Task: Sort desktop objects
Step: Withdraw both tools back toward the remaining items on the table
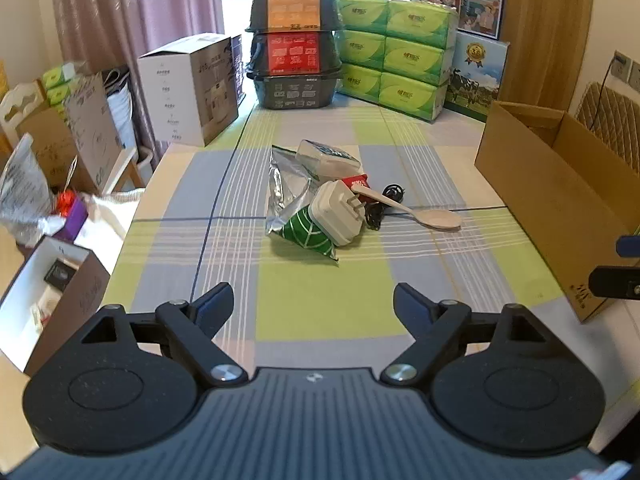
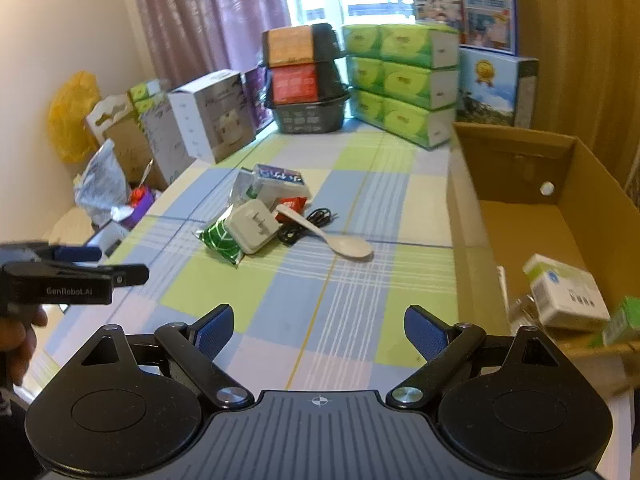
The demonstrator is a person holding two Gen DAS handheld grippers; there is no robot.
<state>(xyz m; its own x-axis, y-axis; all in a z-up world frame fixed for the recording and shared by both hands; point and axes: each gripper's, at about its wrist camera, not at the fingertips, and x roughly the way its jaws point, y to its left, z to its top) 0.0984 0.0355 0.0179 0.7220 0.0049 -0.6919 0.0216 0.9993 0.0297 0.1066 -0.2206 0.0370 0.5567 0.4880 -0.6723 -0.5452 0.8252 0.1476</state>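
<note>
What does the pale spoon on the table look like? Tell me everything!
The pale cream plastic-looking spoon lies flat on the checked tablecloth, bowl facing up and pointing toward the cardboard box. Its thin handle rests on the pile's edge, over the black cable and by the red packet. No gripper touches it.

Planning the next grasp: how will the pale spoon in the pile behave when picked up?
The spoon looks like thin rigid plastic, so probably light and stiff. Its handle rests on the black cable, so lifting may drag it. The smooth, narrow handle could slip or pivot in the jaws.
</note>
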